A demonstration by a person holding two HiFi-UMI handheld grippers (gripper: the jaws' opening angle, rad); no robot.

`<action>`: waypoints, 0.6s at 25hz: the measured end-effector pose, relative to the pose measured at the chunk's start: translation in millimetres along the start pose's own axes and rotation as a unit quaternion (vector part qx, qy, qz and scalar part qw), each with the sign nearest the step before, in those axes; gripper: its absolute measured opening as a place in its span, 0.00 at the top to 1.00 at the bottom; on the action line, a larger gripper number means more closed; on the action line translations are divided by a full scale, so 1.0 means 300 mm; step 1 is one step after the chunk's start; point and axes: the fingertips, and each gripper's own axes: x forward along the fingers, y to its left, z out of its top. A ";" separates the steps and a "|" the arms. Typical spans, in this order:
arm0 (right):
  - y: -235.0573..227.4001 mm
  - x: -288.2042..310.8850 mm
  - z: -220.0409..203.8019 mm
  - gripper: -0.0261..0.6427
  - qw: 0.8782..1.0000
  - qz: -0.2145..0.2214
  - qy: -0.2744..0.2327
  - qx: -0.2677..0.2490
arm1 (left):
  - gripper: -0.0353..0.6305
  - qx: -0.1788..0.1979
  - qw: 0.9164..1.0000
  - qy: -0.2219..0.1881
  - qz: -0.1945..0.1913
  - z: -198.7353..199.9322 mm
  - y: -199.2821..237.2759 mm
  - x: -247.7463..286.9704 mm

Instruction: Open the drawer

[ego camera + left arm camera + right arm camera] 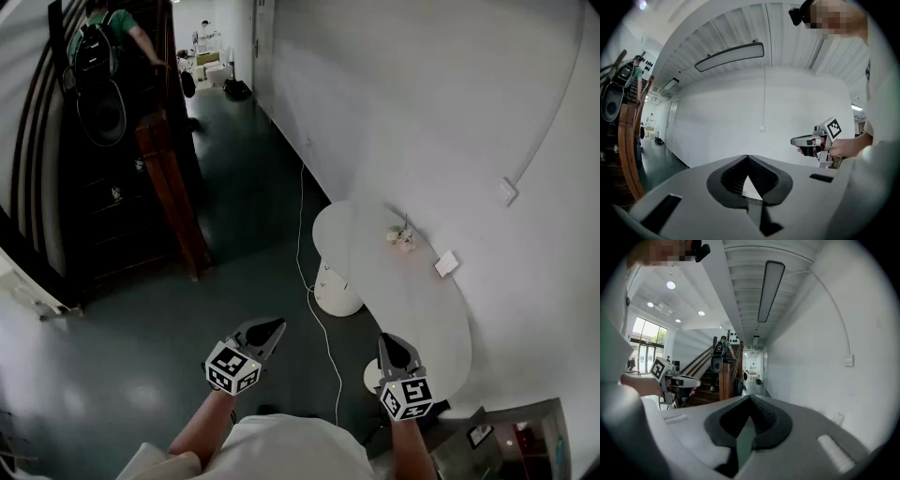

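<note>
No drawer can be made out in any view. In the head view my left gripper and right gripper are held side by side over the dark floor, both pointing forward and each with a marker cube at its back. The left gripper has its jaws closed to a point, empty, facing a white wall. The right gripper also has its tips together with nothing between them, facing down a corridor. Each gripper shows in the other's view: the right gripper and the left gripper.
A white oval table on a white pedestal stands along the right wall, with a small object on it. A white cable runs across the floor. A wooden stair post and a person are at the left.
</note>
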 end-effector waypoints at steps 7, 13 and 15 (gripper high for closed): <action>0.019 0.007 0.008 0.94 1.000 -0.002 -0.002 0.000 | 0.94 -0.001 1.000 -0.001 -0.001 -0.003 0.014 -0.012; 0.029 0.007 0.004 0.94 1.000 -0.005 -0.002 0.014 | 0.94 -0.003 1.000 0.000 0.000 -0.009 0.017 -0.029; 0.039 0.011 -0.006 0.94 1.000 -0.005 0.001 0.016 | 0.94 -0.005 1.000 0.001 0.000 -0.018 0.023 -0.038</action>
